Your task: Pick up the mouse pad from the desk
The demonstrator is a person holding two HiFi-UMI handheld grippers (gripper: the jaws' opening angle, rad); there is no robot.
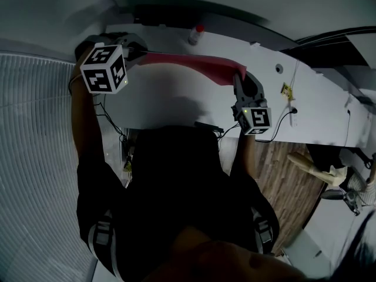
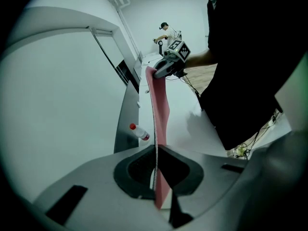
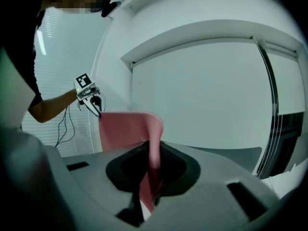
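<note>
The pink mouse pad [image 1: 194, 63] hangs above the white desk [image 1: 164, 98], stretched between my two grippers. My left gripper [image 1: 140, 54] is shut on the pad's left end; in the left gripper view the pad [image 2: 159, 105] runs edge-on from my jaws [image 2: 158, 196] to the right gripper [image 2: 155, 73]. My right gripper [image 1: 239, 76] is shut on the right end. In the right gripper view the pad [image 3: 125, 129] curls out of my jaws [image 3: 149, 196] toward the left gripper [image 3: 98, 110].
A small bottle with a red cap [image 1: 195, 35] [image 2: 139, 132] stands at the desk's far edge by the wall. Cables [image 1: 111, 122] hang at the desk's near edge. Window blinds [image 1: 35, 128] are at the left. Another person [image 2: 167, 32] stands far off.
</note>
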